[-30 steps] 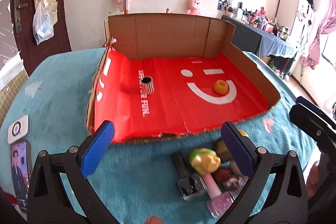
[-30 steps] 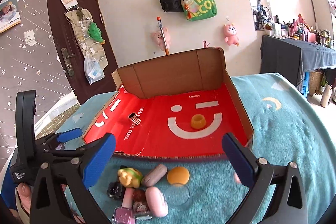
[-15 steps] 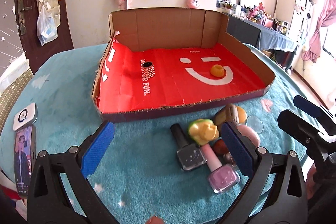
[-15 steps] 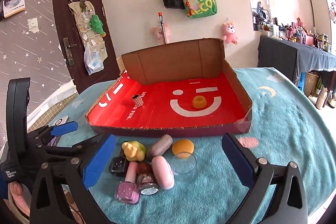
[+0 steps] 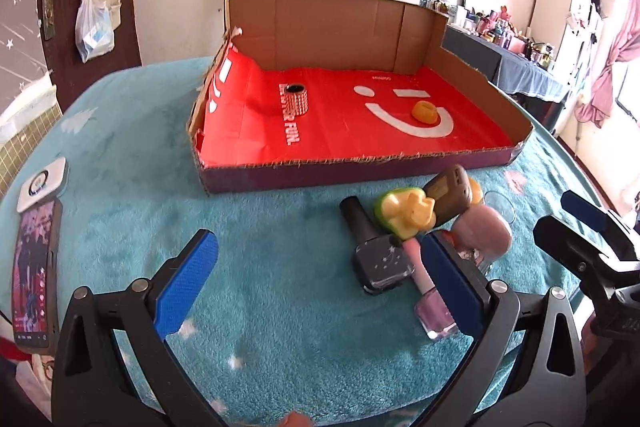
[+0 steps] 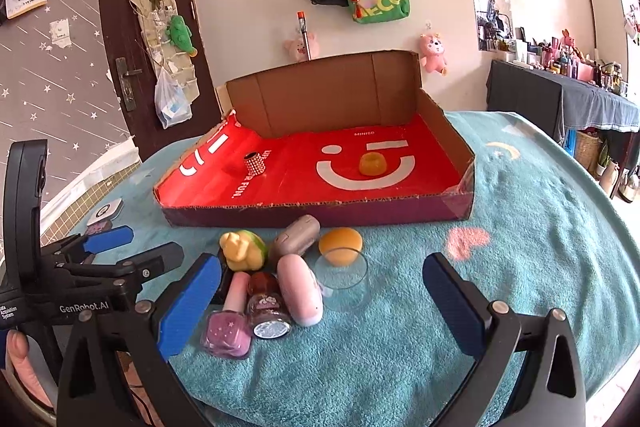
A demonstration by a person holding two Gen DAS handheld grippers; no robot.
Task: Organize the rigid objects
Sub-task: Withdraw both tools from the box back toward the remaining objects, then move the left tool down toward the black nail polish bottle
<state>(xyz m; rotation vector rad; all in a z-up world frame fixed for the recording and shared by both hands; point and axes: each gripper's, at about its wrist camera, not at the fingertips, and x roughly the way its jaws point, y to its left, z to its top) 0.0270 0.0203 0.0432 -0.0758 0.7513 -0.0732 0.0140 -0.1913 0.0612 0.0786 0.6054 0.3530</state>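
Note:
A cardboard box [image 5: 248, 183] [image 6: 320, 217] with a red floor holds a studded cylinder [image 5: 295, 99] [image 6: 255, 163] and an orange cup [image 5: 426, 111] [image 6: 372, 163]. In front of it lies a cluster: yellow-green toy [image 5: 404, 213] [image 6: 243, 250], black polish bottle [image 5: 376, 255], pink polish bottle [image 5: 430, 301] [image 6: 230, 319], glitter bottle [image 6: 266, 307], pink case [image 6: 300, 287], grey case [image 6: 298, 239], orange ball [image 6: 341, 245], clear glass [image 6: 346, 285]. My left gripper [image 5: 316, 293] is open and empty, left of the cluster. My right gripper [image 6: 320, 305] is open and empty, just before it.
A phone [image 5: 34, 275] and a white charger [image 5: 42, 185] lie on the teal cloth [image 5: 120, 147] at the left. The left gripper shows in the right wrist view [image 6: 108, 251]. Wall, door and a dark side table stand behind.
Both grippers have drawn back and lowered; the box looks farther and the cluster of small objects now sits nearer between the fingers. Nothing was taken hold of.

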